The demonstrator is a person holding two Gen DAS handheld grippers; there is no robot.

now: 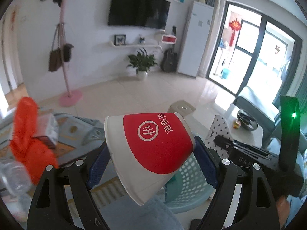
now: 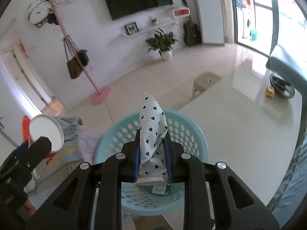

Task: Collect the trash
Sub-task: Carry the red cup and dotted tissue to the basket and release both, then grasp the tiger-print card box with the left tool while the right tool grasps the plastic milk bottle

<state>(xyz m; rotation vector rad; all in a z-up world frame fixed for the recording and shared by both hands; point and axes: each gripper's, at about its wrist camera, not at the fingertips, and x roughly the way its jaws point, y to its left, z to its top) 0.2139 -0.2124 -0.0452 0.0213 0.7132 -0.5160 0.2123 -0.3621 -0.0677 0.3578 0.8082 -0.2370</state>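
Over on the left, the left gripper (image 1: 151,153) had its jaws spread wide and clamped on a red-and-white paper cup (image 1: 153,143), tipped down with the teal basket (image 1: 189,180) peeking out just below and to the right of it. The right gripper (image 2: 151,153) was pinched tight on a crumpled heart-print wrapper (image 2: 152,134), angled down right over the basket's (image 2: 195,134) open mouth. Looks like the drop-off step, so next each one probably just needs to let go above the rim.

Wall television (image 1: 138,9) — potted plant (image 1: 142,62)
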